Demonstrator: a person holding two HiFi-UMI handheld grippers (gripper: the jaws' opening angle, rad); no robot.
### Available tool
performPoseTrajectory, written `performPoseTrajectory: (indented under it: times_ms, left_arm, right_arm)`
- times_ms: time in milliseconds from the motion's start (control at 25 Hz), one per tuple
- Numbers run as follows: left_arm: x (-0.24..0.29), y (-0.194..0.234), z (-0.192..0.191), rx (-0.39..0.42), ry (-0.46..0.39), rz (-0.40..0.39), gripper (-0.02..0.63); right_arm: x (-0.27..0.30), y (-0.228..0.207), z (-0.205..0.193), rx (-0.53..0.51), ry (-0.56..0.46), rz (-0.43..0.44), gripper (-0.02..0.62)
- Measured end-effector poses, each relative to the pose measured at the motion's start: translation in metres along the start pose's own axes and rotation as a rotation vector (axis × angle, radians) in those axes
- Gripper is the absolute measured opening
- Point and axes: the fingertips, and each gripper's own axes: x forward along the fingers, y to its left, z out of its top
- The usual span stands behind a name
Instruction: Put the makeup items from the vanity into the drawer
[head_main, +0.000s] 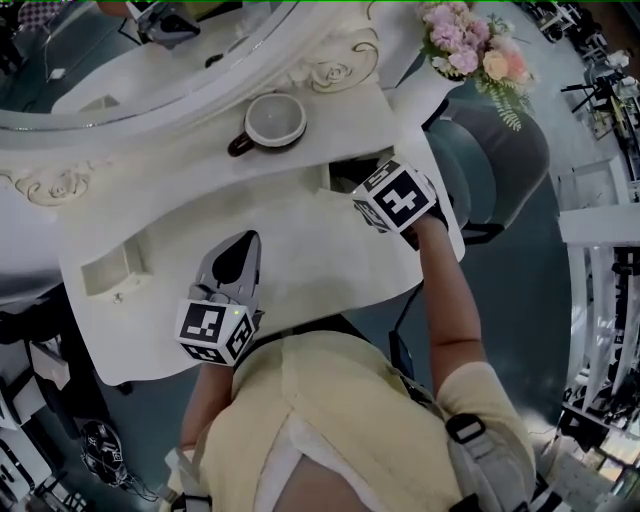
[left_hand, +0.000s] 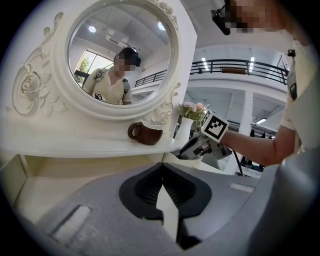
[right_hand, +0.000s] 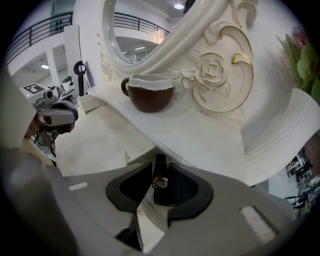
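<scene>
My right gripper (head_main: 352, 180) reaches to the vanity's back right, its jaws at a dark gap (head_main: 358, 168) under the upper shelf. In the right gripper view the right gripper (right_hand: 159, 174) is shut on a slim dark makeup tube (right_hand: 159, 164) with a round metal end (right_hand: 159, 182), which points toward the shelf edge. My left gripper (head_main: 243, 252) rests over the white vanity top (head_main: 300, 250) near the front, with the jaws together and nothing between them. From the left gripper view the left gripper (left_hand: 162, 184) faces the mirror, and the right gripper (left_hand: 200, 145) shows further off.
A brown cup (head_main: 275, 122) with a white inside stands on the upper shelf (right_hand: 200, 135) below the oval mirror (head_main: 120, 60). At the vanity's left end lies a small open white compartment (head_main: 105, 270). A vase of pink flowers (head_main: 475, 50) and a grey chair (head_main: 500, 150) are at the right.
</scene>
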Motion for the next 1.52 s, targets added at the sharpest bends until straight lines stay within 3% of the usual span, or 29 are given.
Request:
performPoseTrajectory:
  times_ms: [400, 880, 1520]
  left_arm:
    - [0.015, 0.001, 0.011, 0.016, -0.012, 0.024, -0.002]
    - [-0.005, 0.025, 0.02, 0.0, -0.02, 0.021, -0.002]
    - [-0.057, 0.048, 0.04, -0.016, -0.07, 0.039, -0.002]
  right_arm:
    - [-0.008, -0.004, 0.002, -0.023, -0.053, -0.001, 0.12]
    - [-0.041, -0.001, 0.008, 0.09, -0.175, -0.107, 0.113]
    - [-0.085, 0.039, 0.013, 0.225, -0.303, -0.197, 0.086]
